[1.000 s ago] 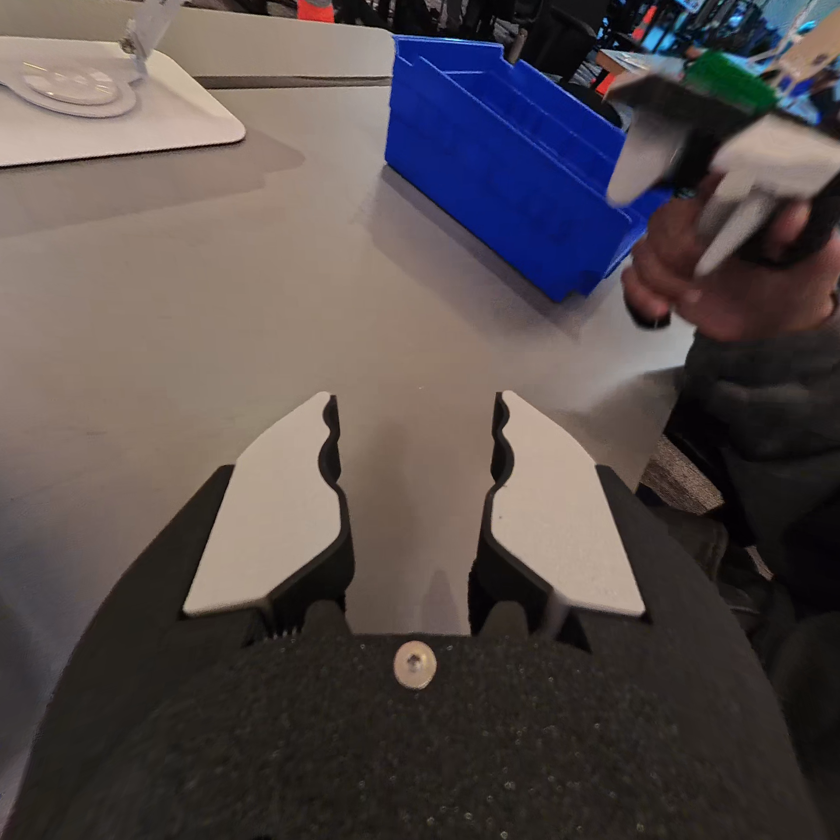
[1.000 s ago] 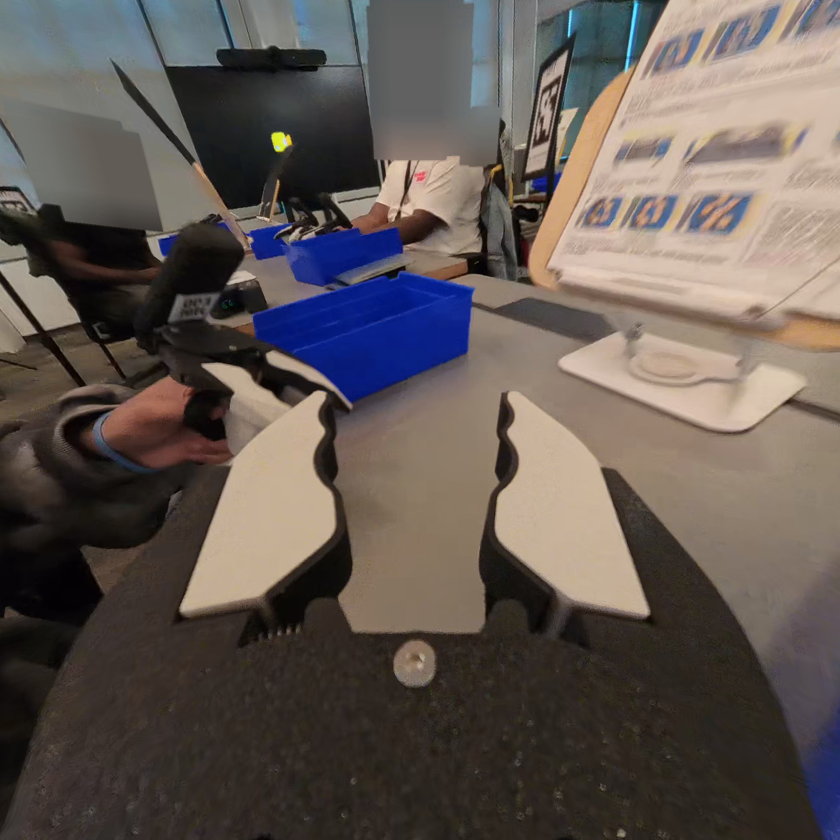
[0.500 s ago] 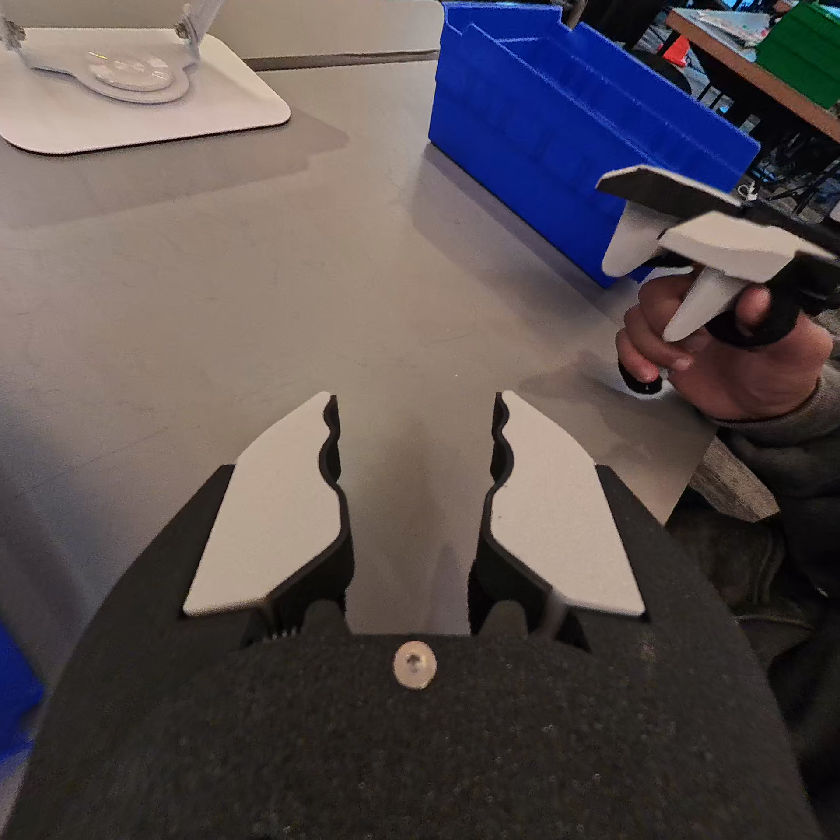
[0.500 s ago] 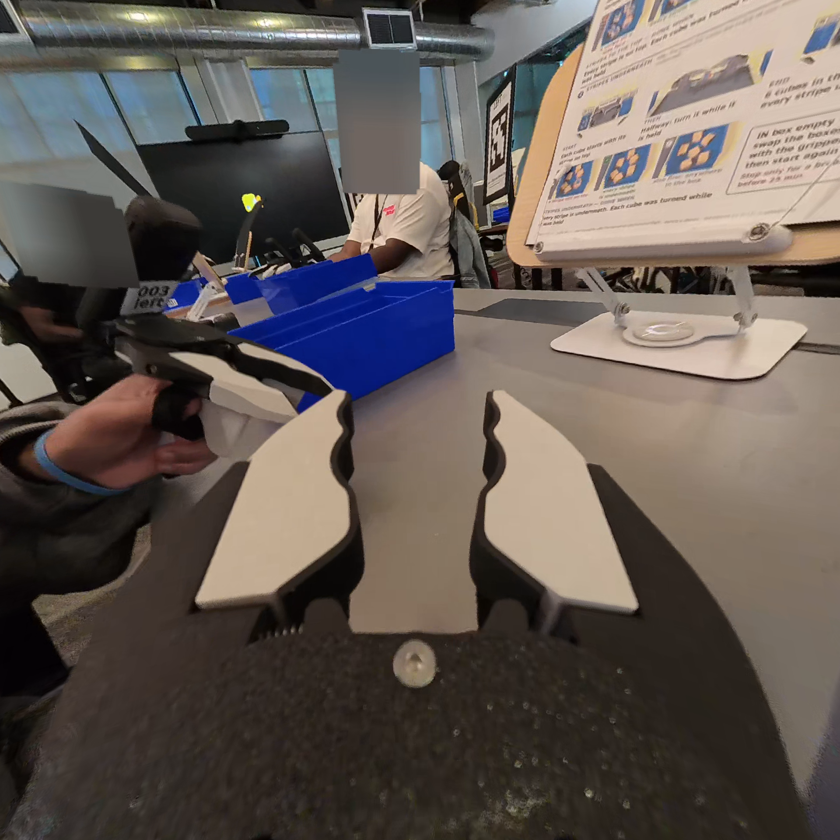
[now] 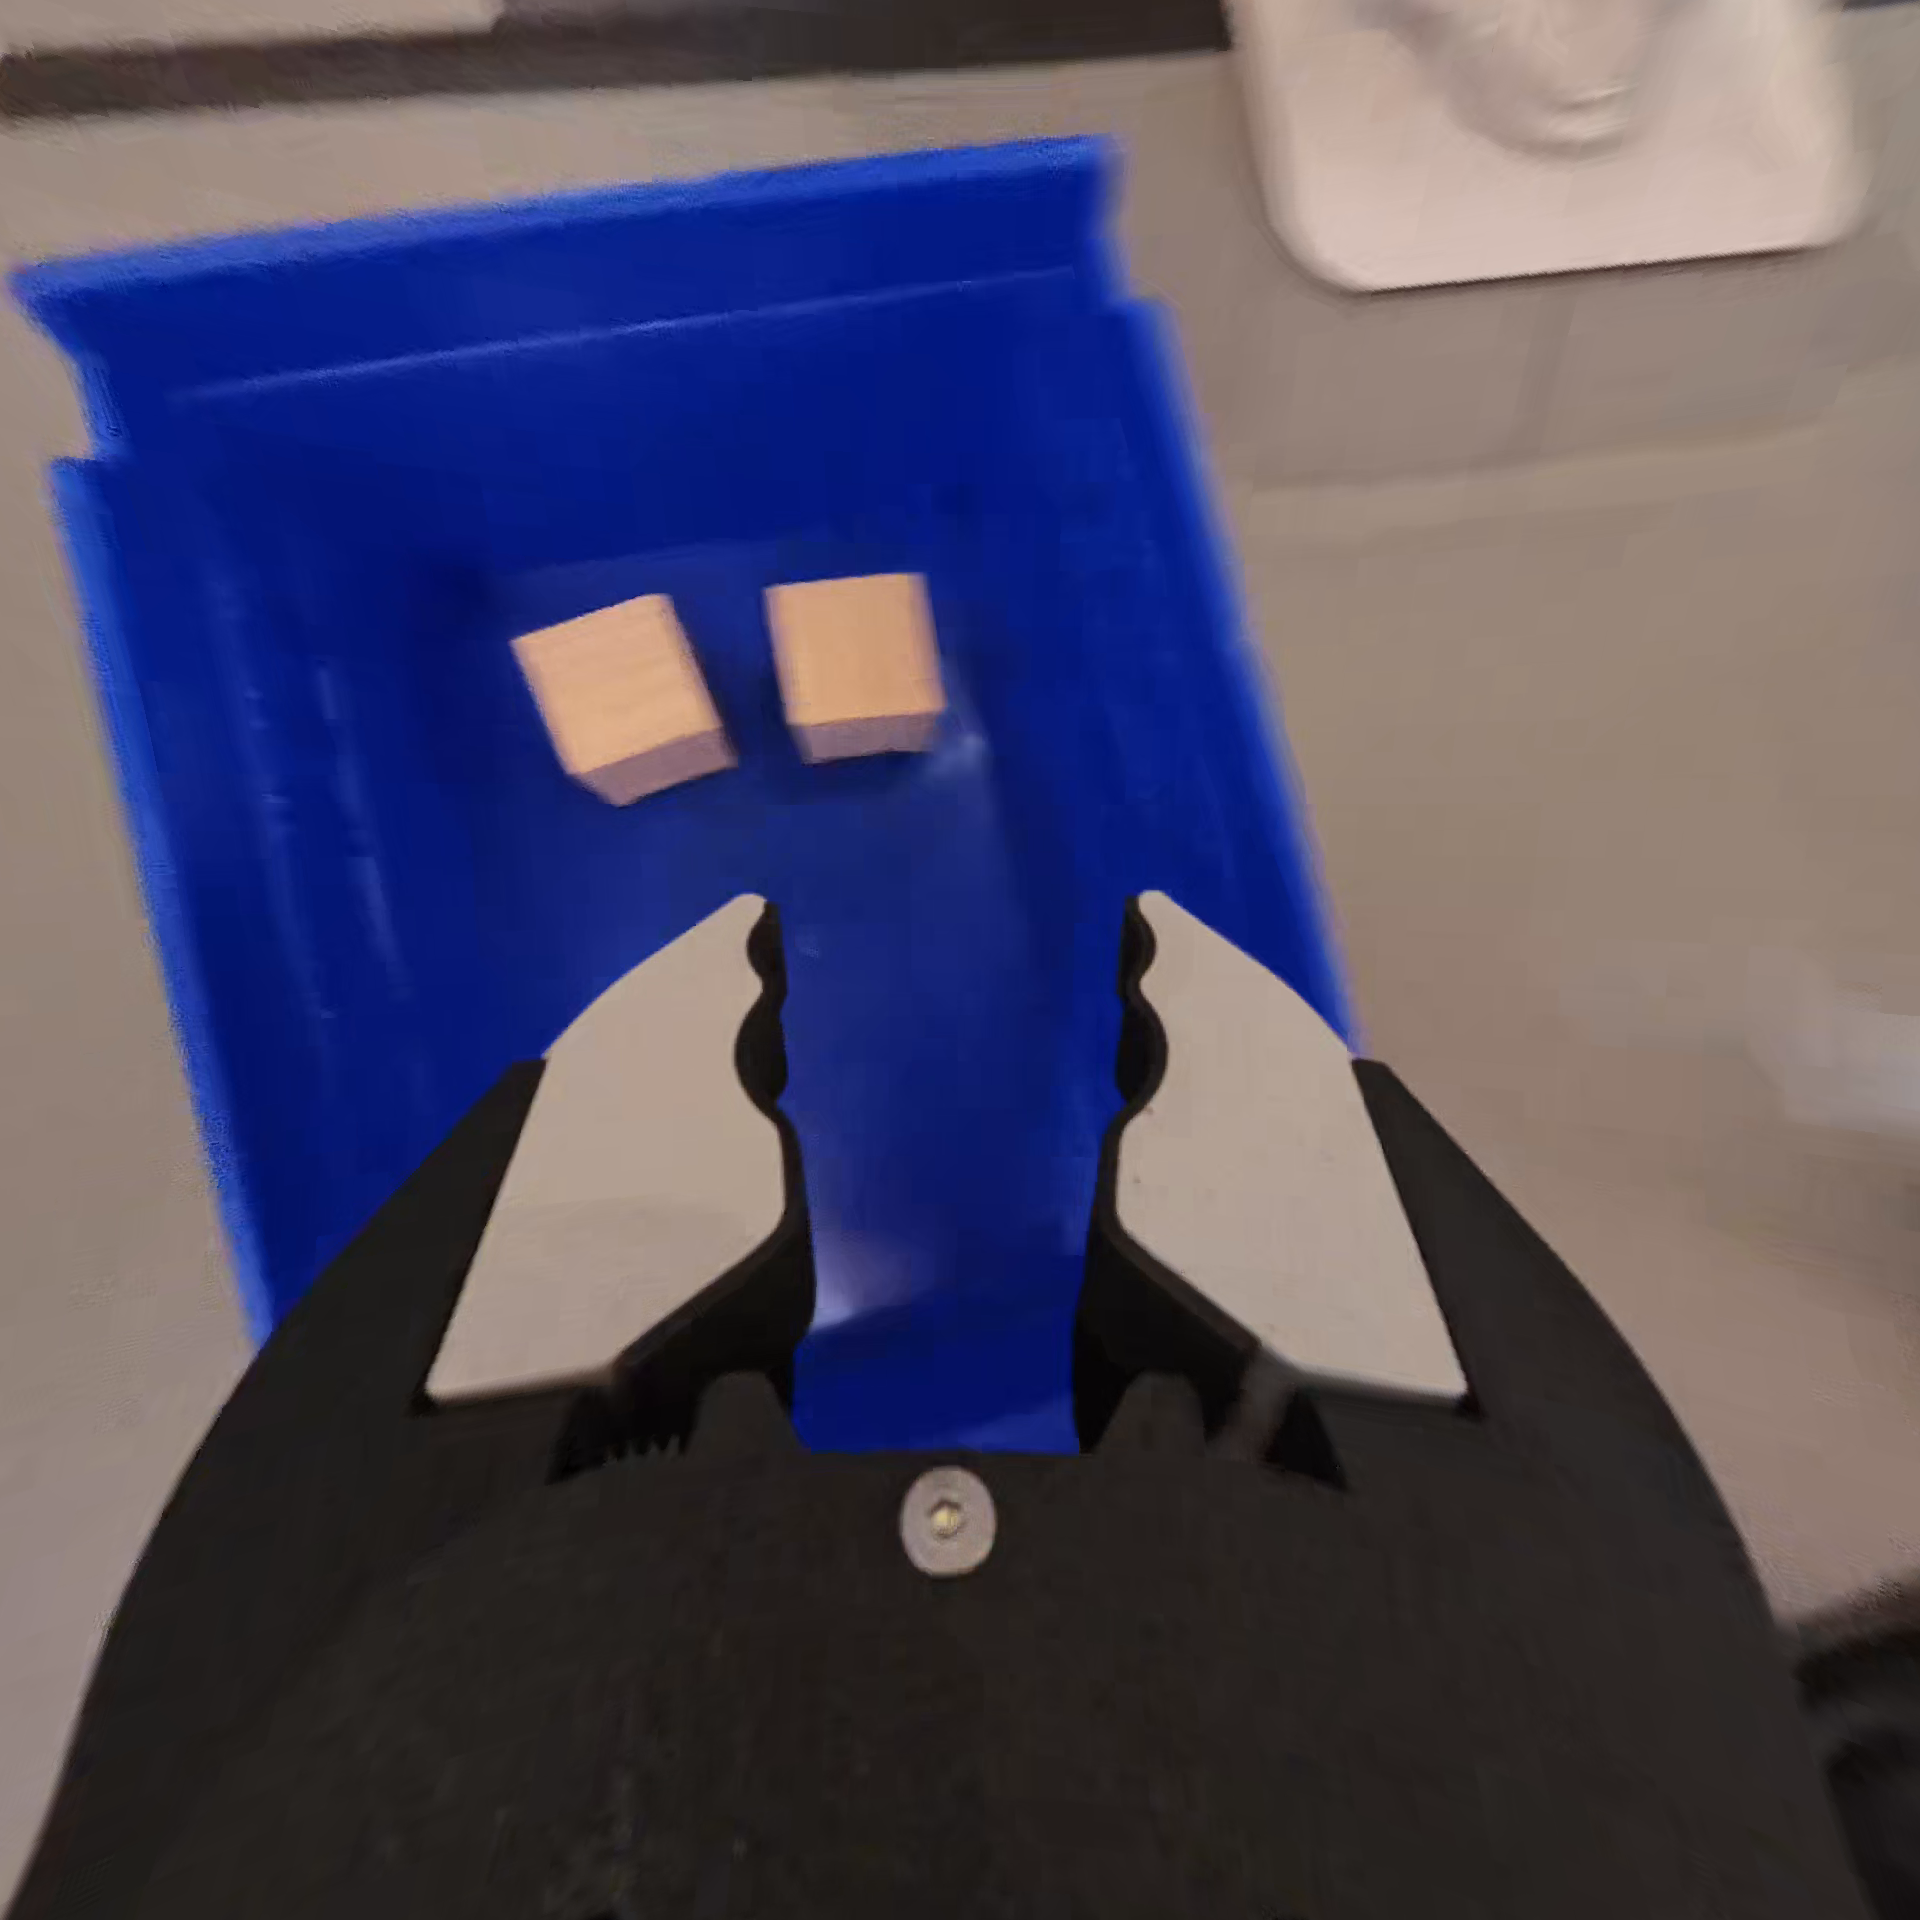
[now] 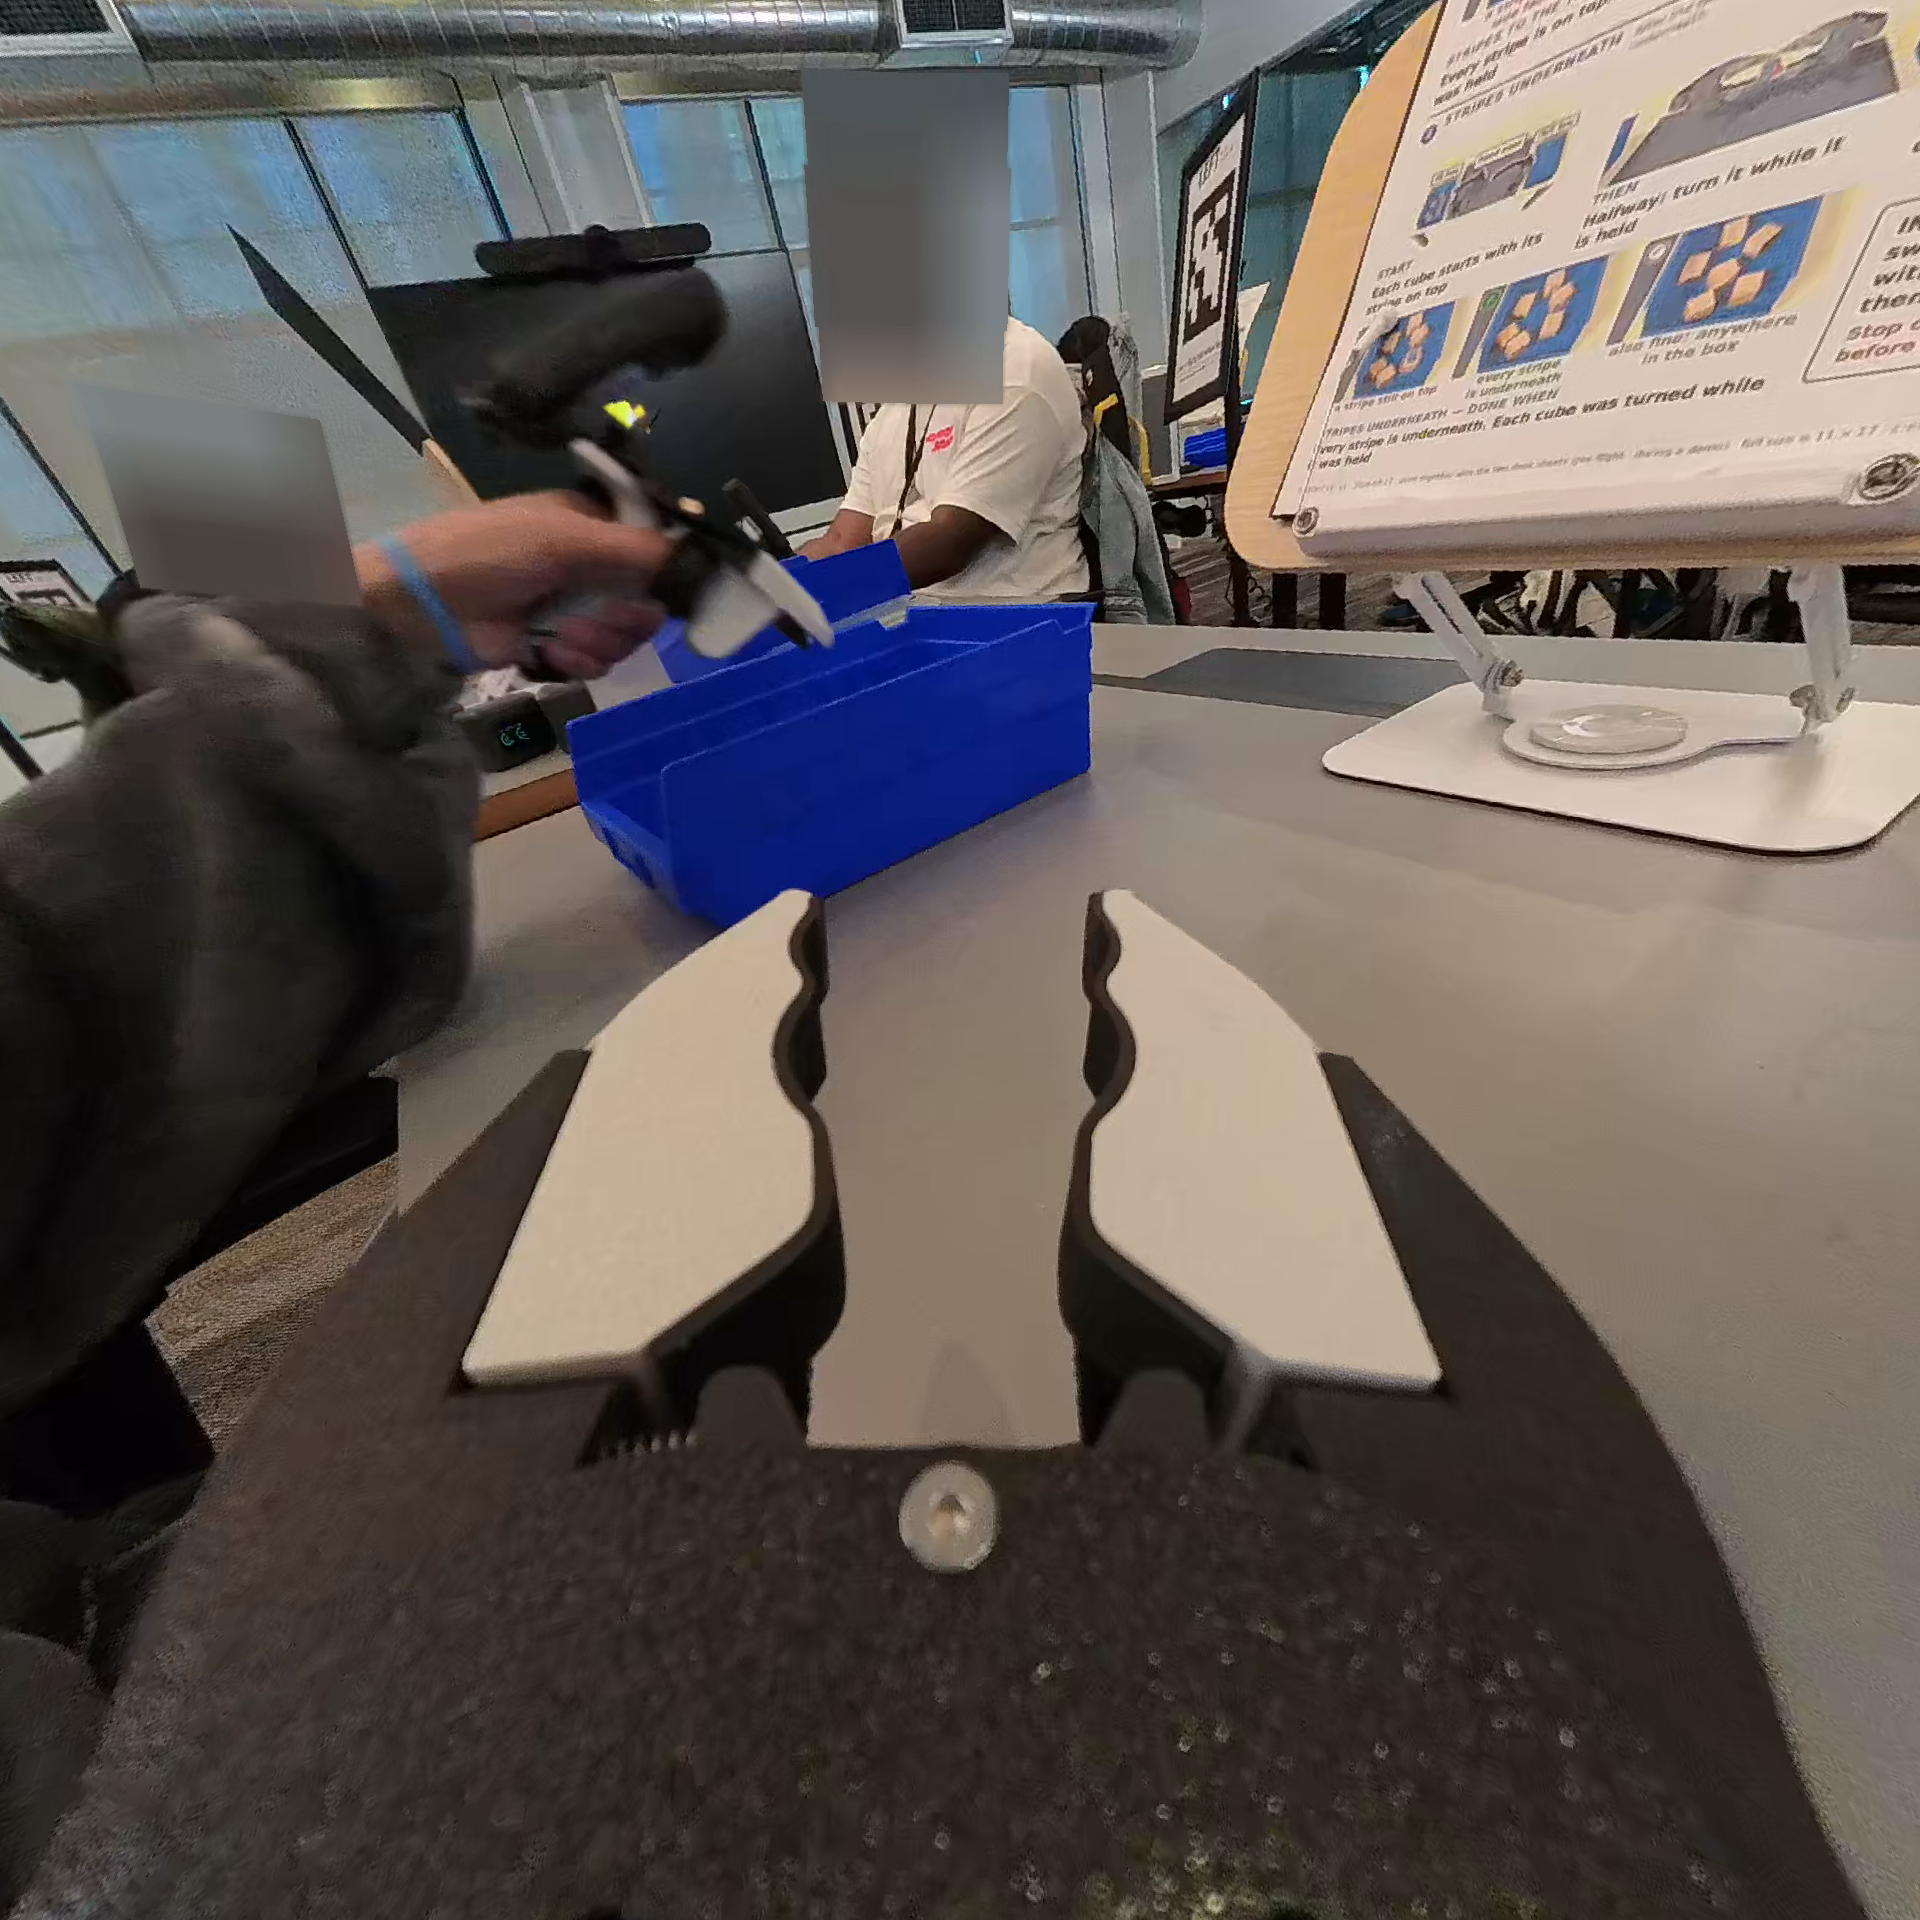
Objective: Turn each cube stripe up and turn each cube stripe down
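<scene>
In the left wrist view two plain wooden cubes, the left cube [image 5: 619, 696] and the right cube [image 5: 854, 665], lie side by side in a blue bin [image 5: 312, 727]; no stripe shows on their visible faces. My left gripper [image 5: 951, 914] is open and empty, hovering above the bin's near half and looking down into it. It also shows in the right wrist view [image 6: 774, 603], held by a hand over the same blue bin [image 6: 852, 748]. My right gripper [image 6: 954, 909] is open and empty, low over the grey table [image 6: 1455, 1039], right of the bin.
A white stand base [image 6: 1621, 758] carrying an instruction board [image 6: 1621, 260] stands at the back right of the table; it also shows in the left wrist view [image 5: 1538, 145]. People sit at other tables behind. The table's near-left edge [image 6: 416, 1101] drops to carpet.
My left gripper has risen and swung left over the blue bin, tilting to look down at the two cubes. My right gripper has lowered slightly and stays open.
</scene>
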{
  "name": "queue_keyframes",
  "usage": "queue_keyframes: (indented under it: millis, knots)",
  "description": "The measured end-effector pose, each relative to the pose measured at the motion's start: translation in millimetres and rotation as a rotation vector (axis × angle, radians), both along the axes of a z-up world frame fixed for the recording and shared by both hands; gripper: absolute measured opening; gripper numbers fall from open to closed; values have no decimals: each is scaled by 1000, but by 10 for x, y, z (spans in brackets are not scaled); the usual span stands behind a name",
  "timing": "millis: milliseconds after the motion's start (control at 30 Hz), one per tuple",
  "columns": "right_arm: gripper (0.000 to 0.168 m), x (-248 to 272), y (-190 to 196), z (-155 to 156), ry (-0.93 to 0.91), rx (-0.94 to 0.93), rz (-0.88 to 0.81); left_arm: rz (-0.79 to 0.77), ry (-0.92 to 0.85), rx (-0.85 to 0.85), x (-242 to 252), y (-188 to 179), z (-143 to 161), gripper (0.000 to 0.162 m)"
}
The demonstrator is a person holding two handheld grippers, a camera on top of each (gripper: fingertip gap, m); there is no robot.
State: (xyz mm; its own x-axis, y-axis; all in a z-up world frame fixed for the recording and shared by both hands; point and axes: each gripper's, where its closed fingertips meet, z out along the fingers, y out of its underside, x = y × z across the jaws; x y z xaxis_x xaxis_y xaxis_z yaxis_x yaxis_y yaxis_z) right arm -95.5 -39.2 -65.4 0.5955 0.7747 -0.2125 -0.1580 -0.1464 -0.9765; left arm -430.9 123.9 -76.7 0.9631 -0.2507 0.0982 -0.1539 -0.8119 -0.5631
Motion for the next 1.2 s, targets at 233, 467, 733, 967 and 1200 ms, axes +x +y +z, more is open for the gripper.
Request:
queue_keyframes:
  millis: [233,467,733,967,1200]
  knots:
    - [46,4,-12,-35,-48,19,-8,224,165,-251,-572,681,-755,61]
    - [46,-26,-22,-72,-72,18,10,280,59,-293,-608,804,-931,44]
    - [43,103,28,-1,-99,75,-40,174,-87,11,-334,557,54,44]
    - [43,251,114,76,-28,34,-44,-201,-720,146,1036,-548,848,44]
    - [46,154,70,22,-71,68,-16,-442,-893,-13,2192,-1268,630,44]
